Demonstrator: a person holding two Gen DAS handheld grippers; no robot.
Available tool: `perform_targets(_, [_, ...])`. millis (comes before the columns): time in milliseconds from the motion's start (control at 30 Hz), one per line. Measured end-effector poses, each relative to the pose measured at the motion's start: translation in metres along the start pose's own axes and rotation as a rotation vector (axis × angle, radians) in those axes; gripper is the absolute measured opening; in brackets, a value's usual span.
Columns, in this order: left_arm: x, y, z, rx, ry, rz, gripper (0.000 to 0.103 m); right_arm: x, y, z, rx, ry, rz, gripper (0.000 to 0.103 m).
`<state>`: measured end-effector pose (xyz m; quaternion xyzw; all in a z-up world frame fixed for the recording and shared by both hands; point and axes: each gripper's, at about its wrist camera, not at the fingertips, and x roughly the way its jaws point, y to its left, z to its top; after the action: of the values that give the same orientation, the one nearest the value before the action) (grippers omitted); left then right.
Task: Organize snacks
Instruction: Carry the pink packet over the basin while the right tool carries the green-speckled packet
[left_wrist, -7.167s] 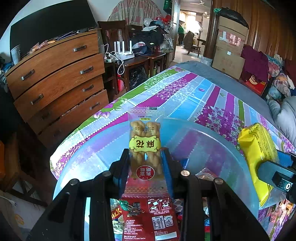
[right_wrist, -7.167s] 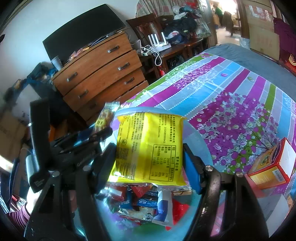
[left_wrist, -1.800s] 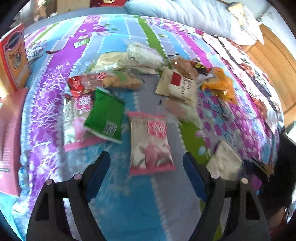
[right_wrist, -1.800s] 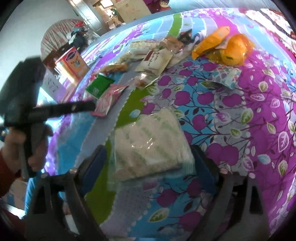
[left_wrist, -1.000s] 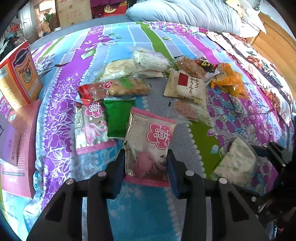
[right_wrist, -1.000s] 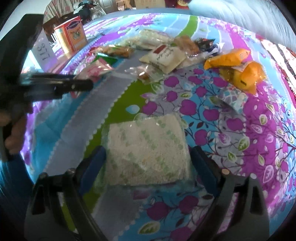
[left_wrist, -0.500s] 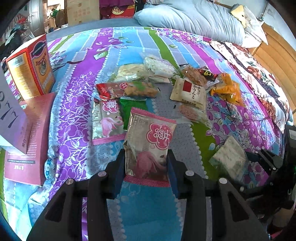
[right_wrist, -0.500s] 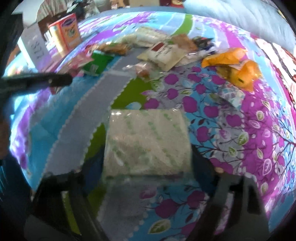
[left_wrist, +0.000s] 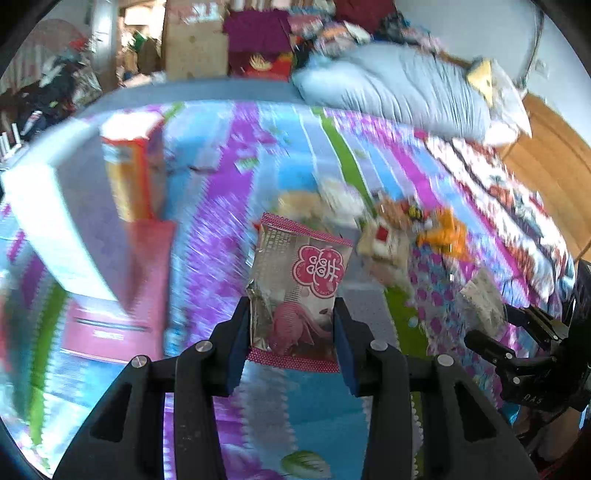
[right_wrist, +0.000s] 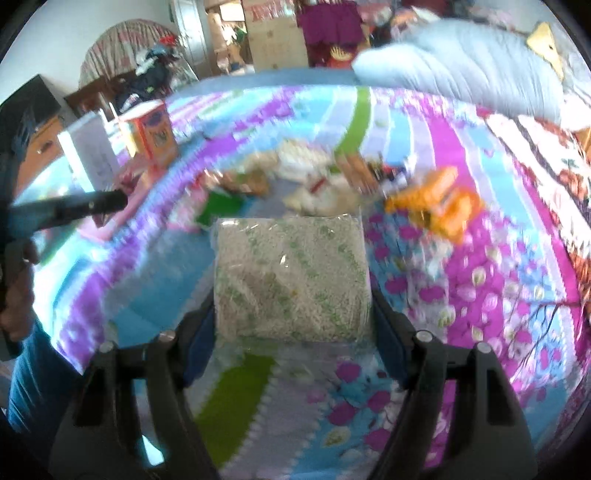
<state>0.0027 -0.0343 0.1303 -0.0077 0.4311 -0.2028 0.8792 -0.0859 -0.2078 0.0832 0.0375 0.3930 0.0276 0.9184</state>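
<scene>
My left gripper (left_wrist: 291, 328) is shut on a silver and pink flamingo snack pack (left_wrist: 297, 291) and holds it upright above the bedspread. My right gripper (right_wrist: 291, 325) is shut on a clear pack of pale rice crackers with green print (right_wrist: 291, 277), lifted off the bed. Several other snacks lie blurred in a loose group on the bedspread: an orange pack (right_wrist: 436, 206), a green pack (right_wrist: 218, 208) and a white pack with a red square (left_wrist: 384, 240). The right gripper body also shows at the right edge of the left wrist view (left_wrist: 532, 354).
An orange box (left_wrist: 129, 173) stands beside a white box (left_wrist: 55, 225) and a flat pink box (left_wrist: 114, 306) on the bed's left side. A grey-blue pillow (left_wrist: 399, 92) lies at the head. The striped floral bedspread (right_wrist: 498, 295) spreads all around.
Both grippers have risen and tilted up, each carrying its pack off the bed. The right gripper has closed on the rice cracker pack. The views are blurred by motion.
</scene>
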Motion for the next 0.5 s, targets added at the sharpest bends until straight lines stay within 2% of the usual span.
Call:
perform_targets(267, [-0.088,0.065,0.025,-0.089,-0.186,0.112,0.043,-0.015,0.075,0.065,-0.12,-0.11,0.081,0.076])
perform_targets(367, [-0.115,0.093,0.026,-0.122,-0.232,0.166,0.043,-0.018,0.109,0.091,-0.17,-0.151,0.129,0.076])
perform_targets(500, [-0.148,0.148,0.024,-0.22,-0.269,0.247,0.043,-0.019,0.166,0.124,-0.247,-0.189,0.208,0.076])
